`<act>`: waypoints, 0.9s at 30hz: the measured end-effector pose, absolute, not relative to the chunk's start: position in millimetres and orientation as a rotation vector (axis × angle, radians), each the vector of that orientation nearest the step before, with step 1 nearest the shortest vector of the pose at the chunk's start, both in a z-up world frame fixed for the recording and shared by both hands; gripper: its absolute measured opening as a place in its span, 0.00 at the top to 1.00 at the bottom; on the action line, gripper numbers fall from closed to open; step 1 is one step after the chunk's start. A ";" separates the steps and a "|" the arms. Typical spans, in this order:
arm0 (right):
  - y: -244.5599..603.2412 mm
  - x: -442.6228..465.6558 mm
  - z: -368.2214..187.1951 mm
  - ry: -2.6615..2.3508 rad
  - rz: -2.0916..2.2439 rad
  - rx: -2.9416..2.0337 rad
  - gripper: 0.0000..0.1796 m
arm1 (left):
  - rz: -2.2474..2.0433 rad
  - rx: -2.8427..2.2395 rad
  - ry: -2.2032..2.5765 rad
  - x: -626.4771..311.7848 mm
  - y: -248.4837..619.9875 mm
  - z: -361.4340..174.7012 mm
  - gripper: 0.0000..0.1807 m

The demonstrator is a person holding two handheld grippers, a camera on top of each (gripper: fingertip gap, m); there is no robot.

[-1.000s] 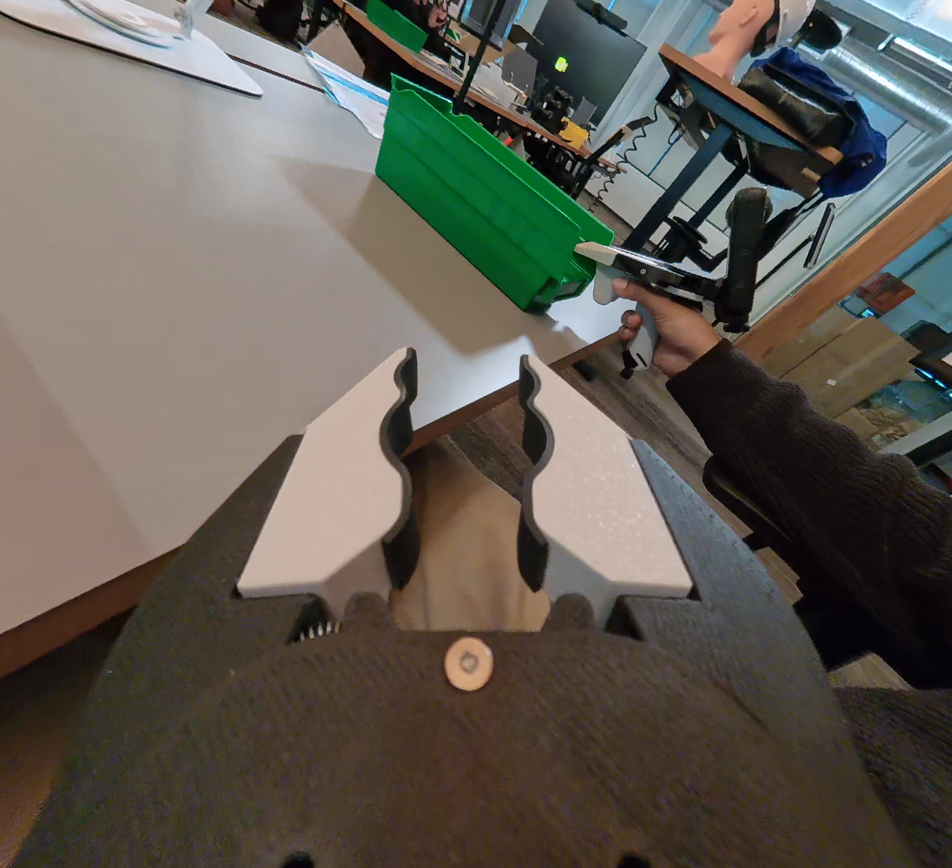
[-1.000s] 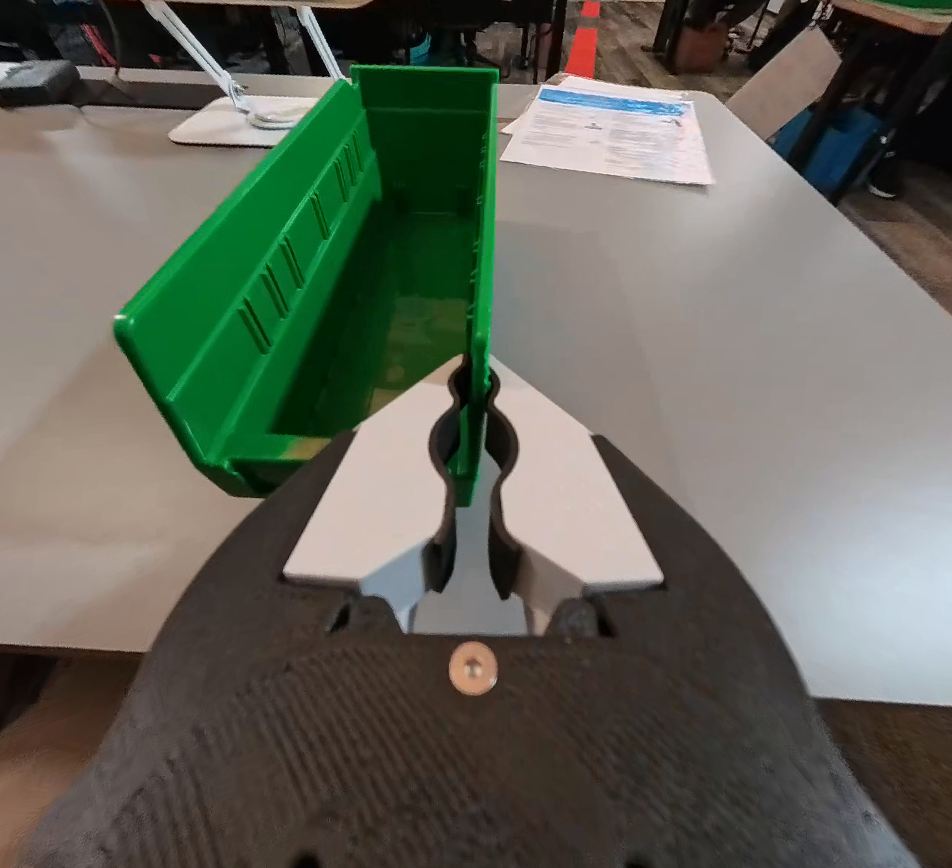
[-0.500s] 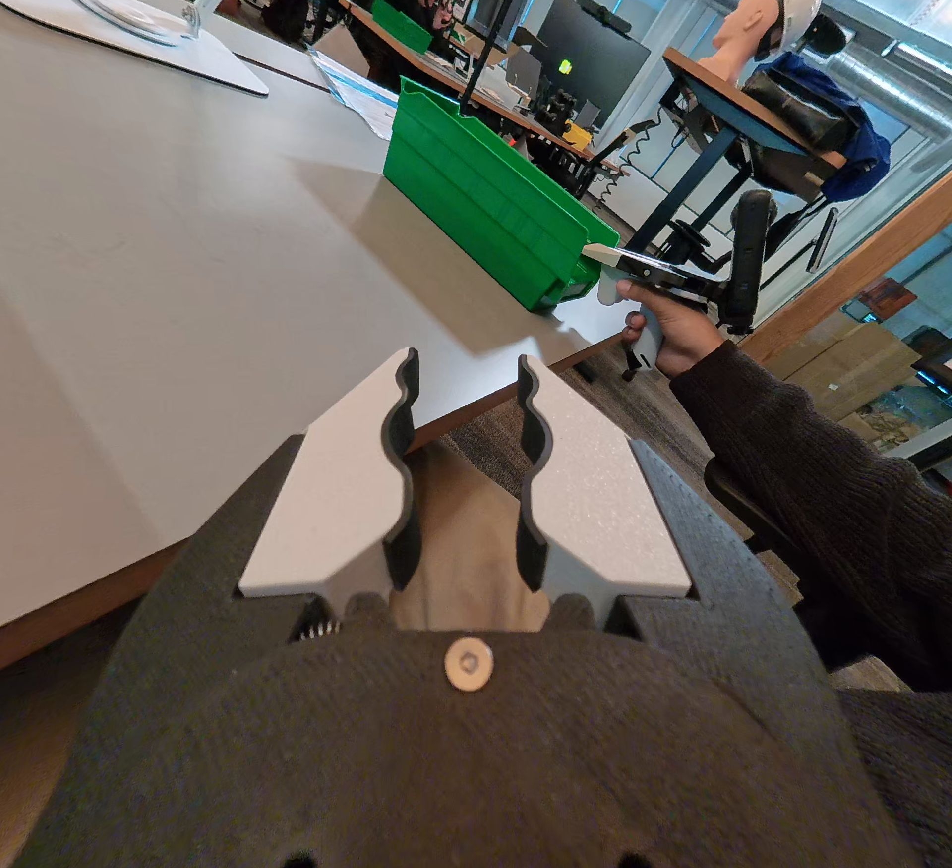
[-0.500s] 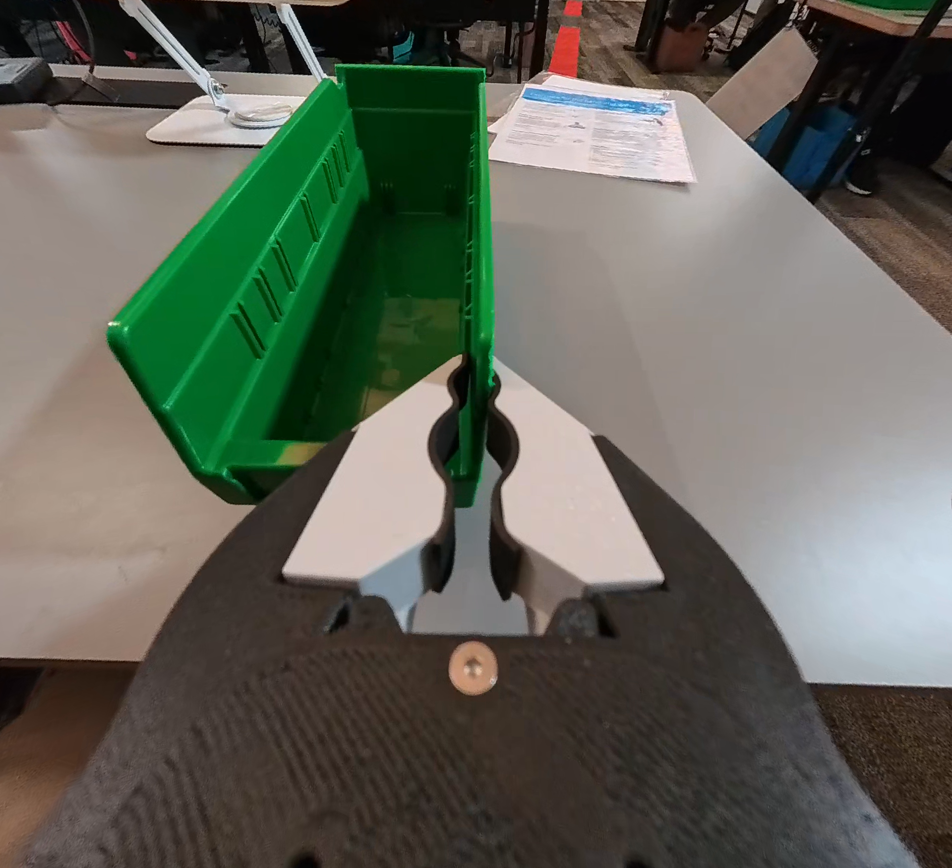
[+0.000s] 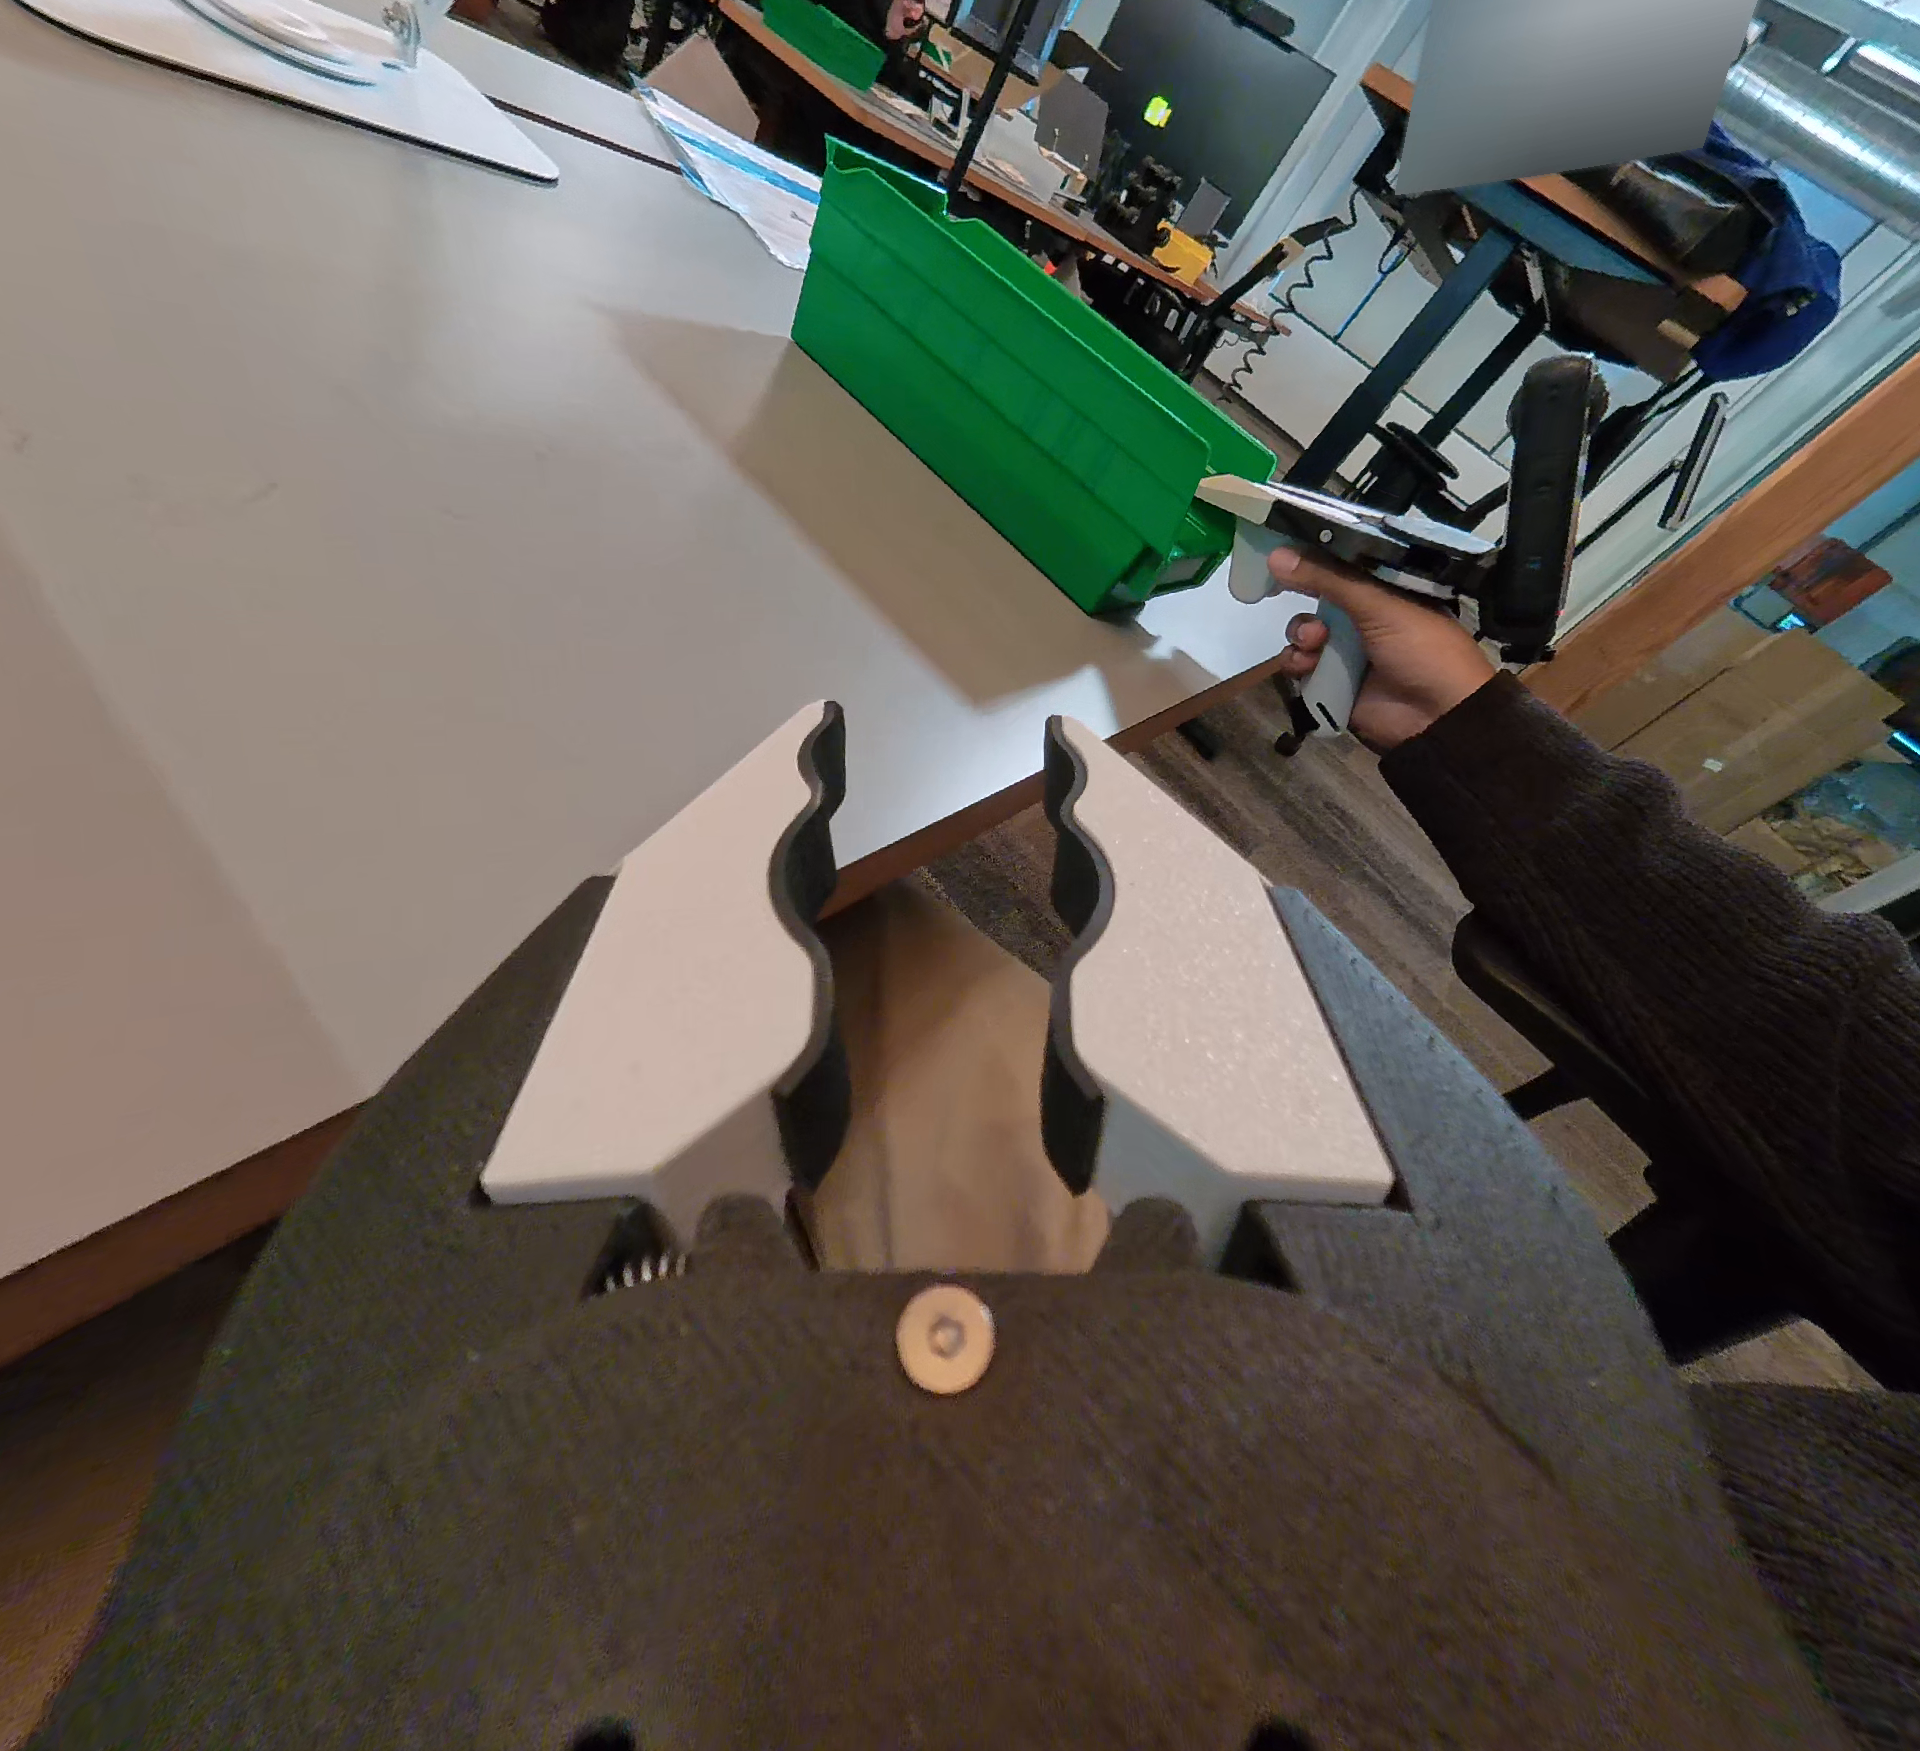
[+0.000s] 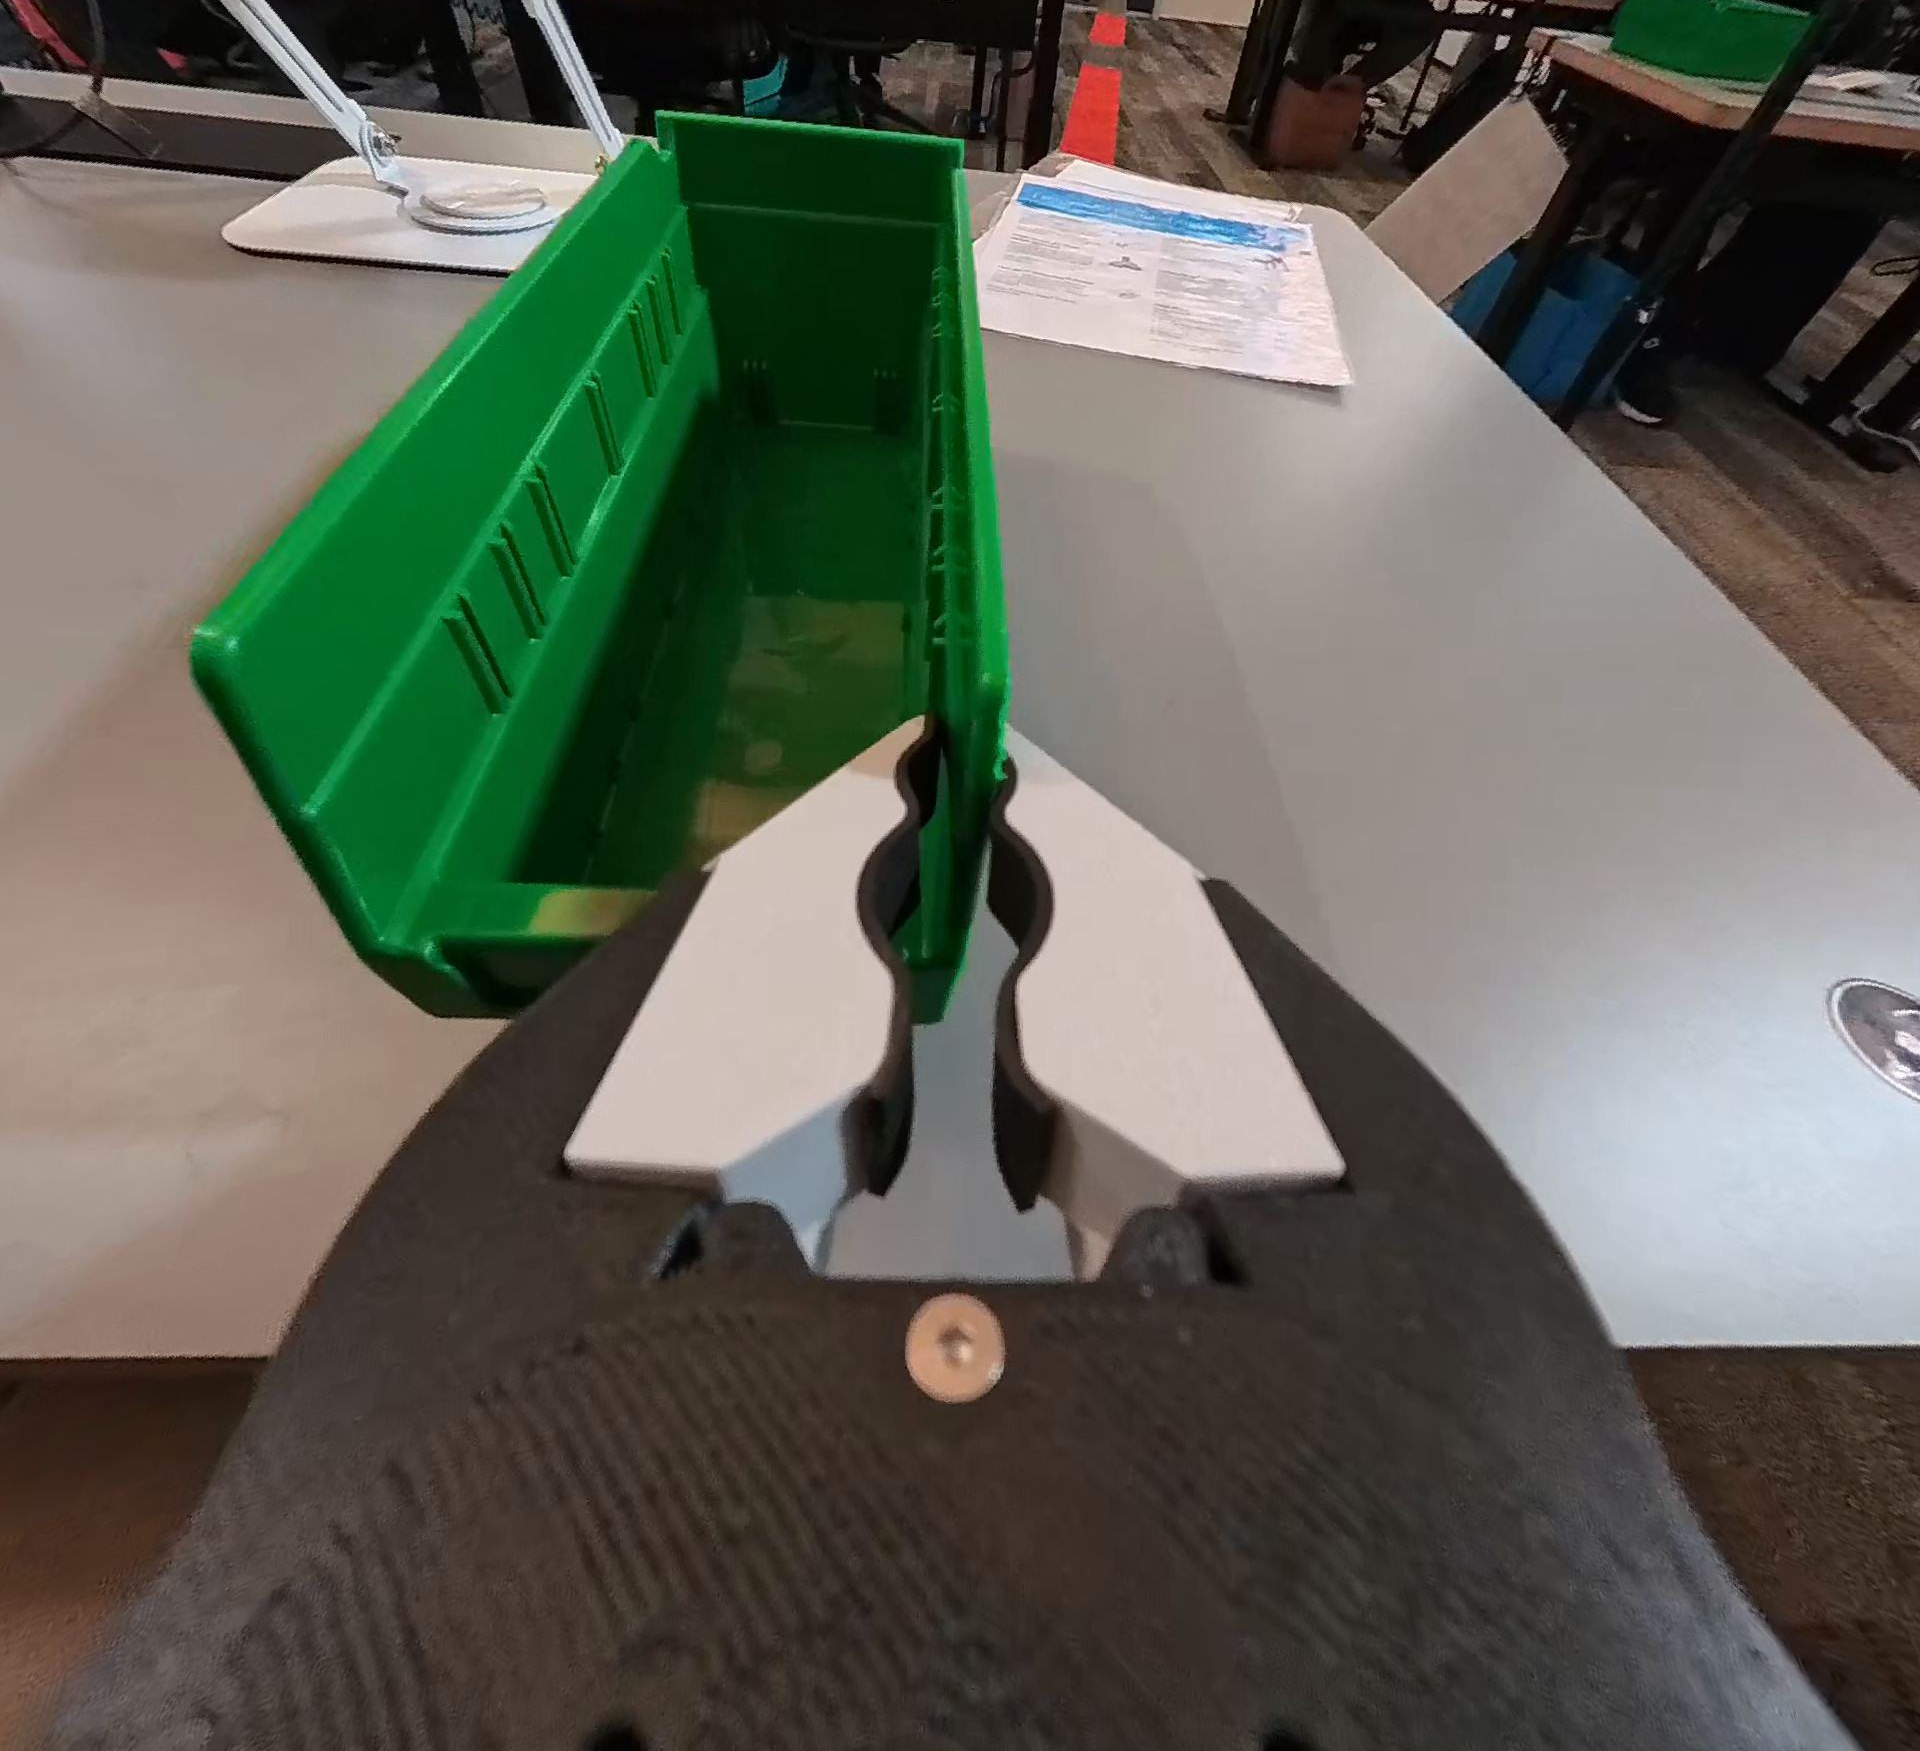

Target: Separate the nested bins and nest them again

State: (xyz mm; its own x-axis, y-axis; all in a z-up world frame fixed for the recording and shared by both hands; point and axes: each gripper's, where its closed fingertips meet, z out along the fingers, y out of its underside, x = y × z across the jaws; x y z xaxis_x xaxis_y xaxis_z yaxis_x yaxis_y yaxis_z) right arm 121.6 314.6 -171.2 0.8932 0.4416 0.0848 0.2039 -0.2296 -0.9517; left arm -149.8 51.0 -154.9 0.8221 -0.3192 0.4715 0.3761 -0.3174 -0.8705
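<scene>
Green nested bins (image 6: 582,496) stand lengthwise on the grey table (image 6: 1351,662), the near end close to the front edge. My right gripper (image 6: 956,745) is shut on the near end of the bins' right wall. In the left wrist view the bins (image 5: 987,413) lie at the far right of the table (image 5: 364,454), with the right gripper (image 5: 1226,496) clamped on their near end and a hand (image 5: 1382,652) holding it. My left gripper (image 5: 940,725) is open and empty, over the table's front edge, well apart from the bins.
A white monitor-stand base (image 6: 416,215) sits at the back left, also in the left wrist view (image 5: 260,39). Printed papers (image 6: 1164,278) lie behind the bins on the right. A round metal grommet (image 6: 1881,1036) is set in the table at the right.
The right gripper keeps its hold on the bin wall and has shifted slightly with the bins. The left gripper stays open and has barely moved.
</scene>
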 end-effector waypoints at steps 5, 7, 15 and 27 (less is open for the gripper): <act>314.0 121.1 -170.7 -0.499 0.204 -1.805 0.97 | -0.687 -1.763 -0.049 -151.5 51.3 -155.2 0.80; 313.8 120.9 -170.7 -0.500 0.205 -1.806 0.97 | -0.673 -1.758 -0.046 -152.9 51.2 -154.3 0.81; 313.7 120.7 -170.8 -0.498 0.209 -1.808 0.97 | -0.670 -1.766 -0.043 -152.4 51.4 -155.7 0.81; 315.9 123.0 -170.9 -0.463 0.236 -1.821 0.98 | -0.671 -1.770 -0.042 -151.9 51.2 -156.5 0.81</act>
State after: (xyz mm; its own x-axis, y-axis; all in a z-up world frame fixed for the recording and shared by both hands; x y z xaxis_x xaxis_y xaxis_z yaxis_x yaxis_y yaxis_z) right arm 123.0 315.9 -170.9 0.9007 0.4281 0.0742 0.1919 -0.2388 -0.9519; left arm -151.9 51.2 -156.5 0.8339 -0.3091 0.4572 0.3633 -0.3161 -0.8764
